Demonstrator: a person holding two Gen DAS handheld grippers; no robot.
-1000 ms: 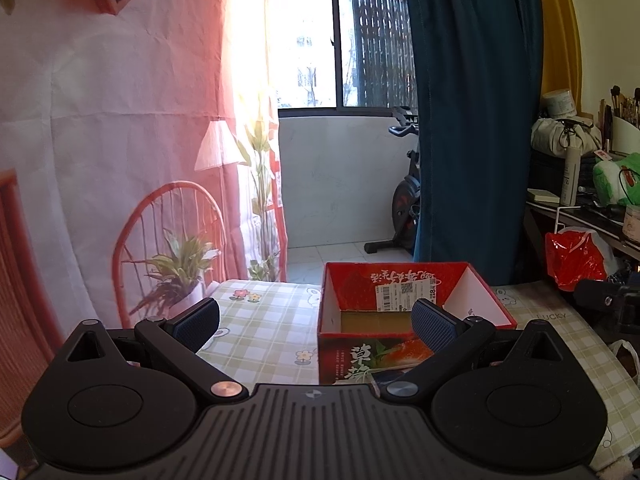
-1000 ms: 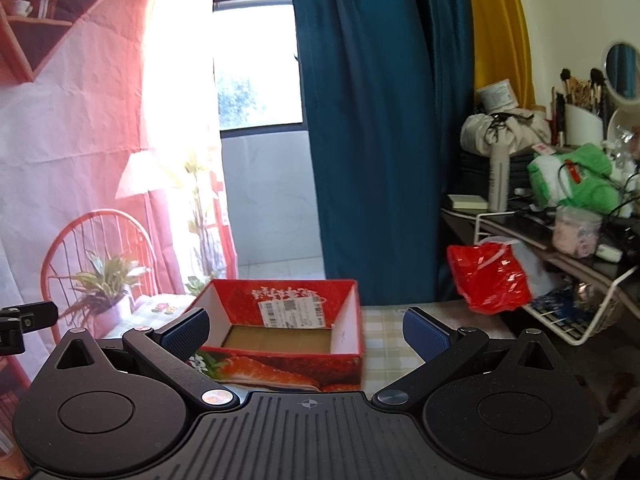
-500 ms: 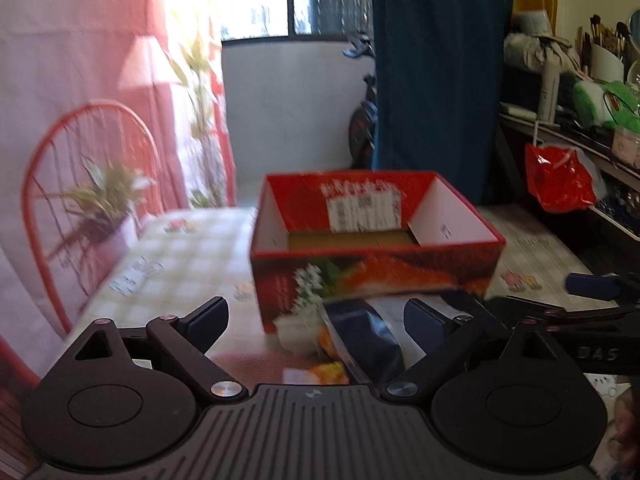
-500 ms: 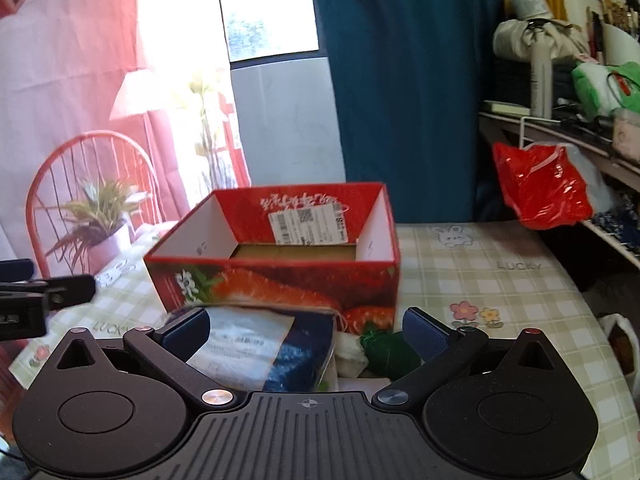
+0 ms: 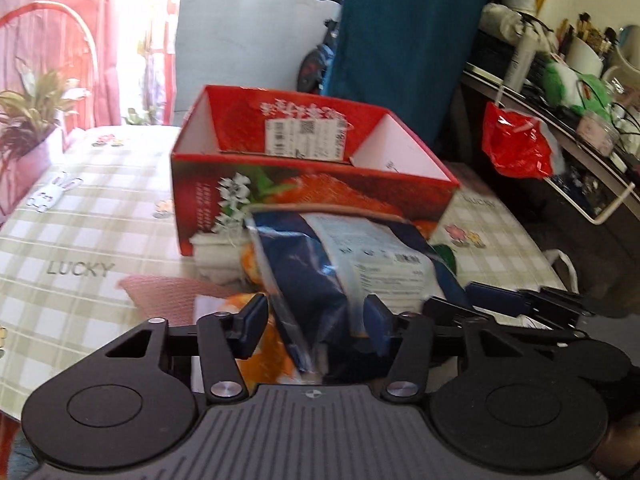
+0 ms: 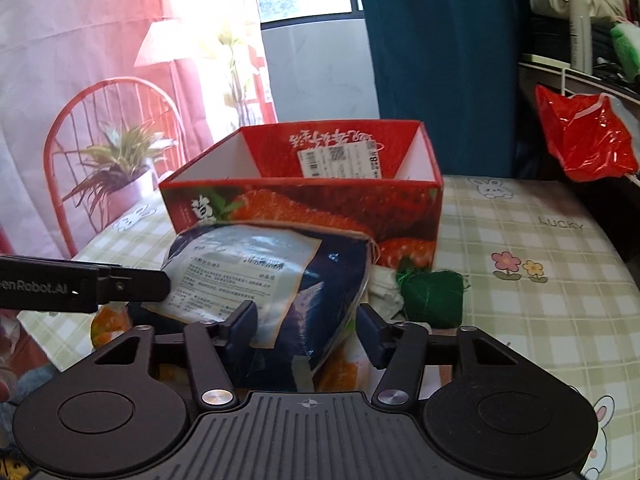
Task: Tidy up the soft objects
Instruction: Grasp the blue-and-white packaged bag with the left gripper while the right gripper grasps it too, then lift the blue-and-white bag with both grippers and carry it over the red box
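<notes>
Left wrist view: the left gripper (image 5: 316, 322) stands with its jaws moderately wide, one to each side of the near end of the dark blue packet (image 5: 344, 276). No pad is seen touching the film, though blur leaves this uncertain. The packet lies slanted on a heap of soft items at the near edge of the table (image 5: 80, 216), its far end resting against the front wall of the red box (image 5: 304, 184). The box interior shows nothing inside.

Right wrist view: the right gripper (image 6: 306, 326) is likewise parted, its jaws flanking the packet's (image 6: 280, 280) near corner, gaps visible on both sides. A green bundle (image 6: 434, 294) lies just right of the packet, near the box (image 6: 304, 216) front wall.

Judgement: the step in hand is the approach to grasp the packet; nothing is yet stowed. The next move calls for closing on the packet's edge, lifting clear of the heap, and carrying it over the front wall into the box. Slippery film may slide.
</notes>
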